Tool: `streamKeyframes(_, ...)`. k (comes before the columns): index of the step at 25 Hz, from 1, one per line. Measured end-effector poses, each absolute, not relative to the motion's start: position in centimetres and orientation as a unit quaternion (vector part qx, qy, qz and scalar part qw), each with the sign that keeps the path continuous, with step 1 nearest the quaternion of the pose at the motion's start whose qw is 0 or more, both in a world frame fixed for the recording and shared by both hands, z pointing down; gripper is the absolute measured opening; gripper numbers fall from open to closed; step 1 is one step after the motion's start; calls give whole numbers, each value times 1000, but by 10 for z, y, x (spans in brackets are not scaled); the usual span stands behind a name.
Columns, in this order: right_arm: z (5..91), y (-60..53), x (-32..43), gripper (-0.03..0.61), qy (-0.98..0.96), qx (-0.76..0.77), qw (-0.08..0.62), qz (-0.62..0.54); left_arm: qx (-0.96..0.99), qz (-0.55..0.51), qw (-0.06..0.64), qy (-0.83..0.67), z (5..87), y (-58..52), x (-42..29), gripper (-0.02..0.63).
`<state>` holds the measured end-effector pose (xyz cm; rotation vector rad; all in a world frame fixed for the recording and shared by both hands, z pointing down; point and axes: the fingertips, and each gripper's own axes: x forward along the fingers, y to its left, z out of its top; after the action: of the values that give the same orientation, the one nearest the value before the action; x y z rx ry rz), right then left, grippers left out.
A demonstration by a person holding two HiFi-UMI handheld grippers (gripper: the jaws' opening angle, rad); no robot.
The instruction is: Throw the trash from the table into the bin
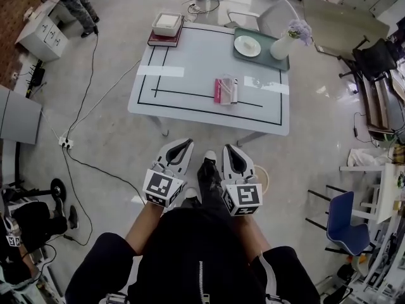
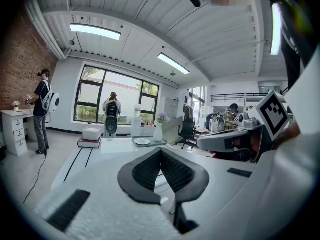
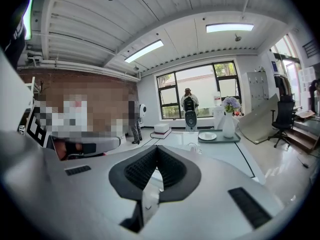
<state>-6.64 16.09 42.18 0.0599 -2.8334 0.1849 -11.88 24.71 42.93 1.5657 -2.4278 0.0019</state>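
In the head view, the left gripper (image 1: 187,142) and the right gripper (image 1: 227,147) sit side by side at the lower centre of the frame. Both are in front of the person's black-clad body and well short of the table. Each gripper's own view shows its black ribbed jaws pressed together at the tips with nothing between them.

The white rectangular table with black line markings (image 1: 190,103) fills the upper centre. Near the middle of its near edge lies a flat pink packet (image 1: 219,90). Just beside it on the right is a slim white tube-like item (image 1: 233,91). A small clear object (image 1: 252,81), too faint to identify, lies a little further right.

At the table's upper left corner a white box (image 1: 166,23) rests on a dark red book (image 1: 166,40). At the upper right a green tray (image 1: 266,59) carries a white plate (image 1: 247,45) and a white vase with lilac flowers (image 1: 280,48).
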Motion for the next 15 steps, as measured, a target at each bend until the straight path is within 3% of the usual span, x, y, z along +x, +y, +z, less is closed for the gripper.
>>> streamKeyframes(15, 424, 97, -162, 8, -982, -21, 175, 65, 515, 18, 143, -845, 423, 178, -199, 5)
